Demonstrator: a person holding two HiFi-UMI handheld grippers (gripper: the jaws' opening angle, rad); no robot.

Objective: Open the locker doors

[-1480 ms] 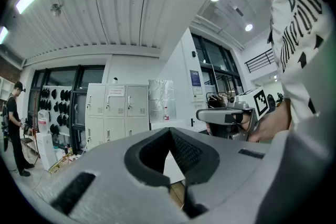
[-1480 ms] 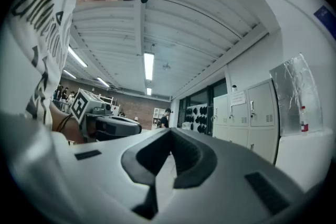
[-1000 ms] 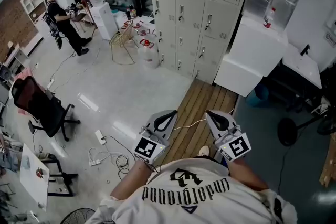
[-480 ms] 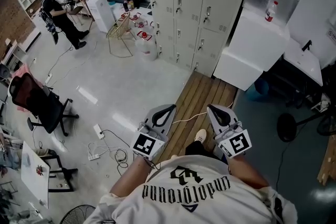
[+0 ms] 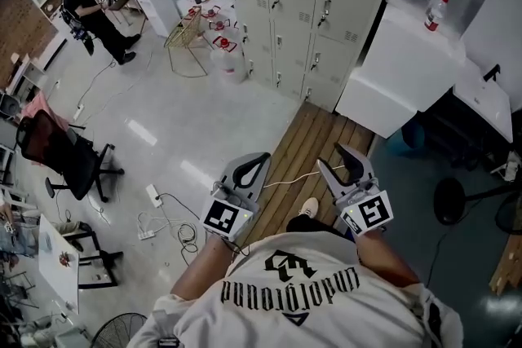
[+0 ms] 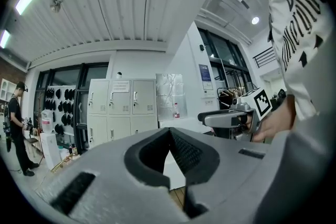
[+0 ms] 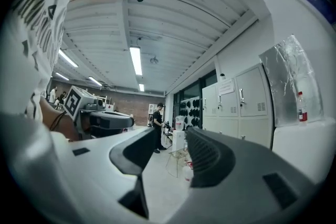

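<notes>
Lockers (image 5: 298, 0), top centre: all shut, none reached. Left gripper (image 5: 261, 160) fingers pressed together; right gripper (image 5: 338, 160) fingers just spread, empty.

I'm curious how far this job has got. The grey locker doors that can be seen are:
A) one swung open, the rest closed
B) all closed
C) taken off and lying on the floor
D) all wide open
B: every door that shows on the lockers sits flush in its frame, none swung out.
</notes>
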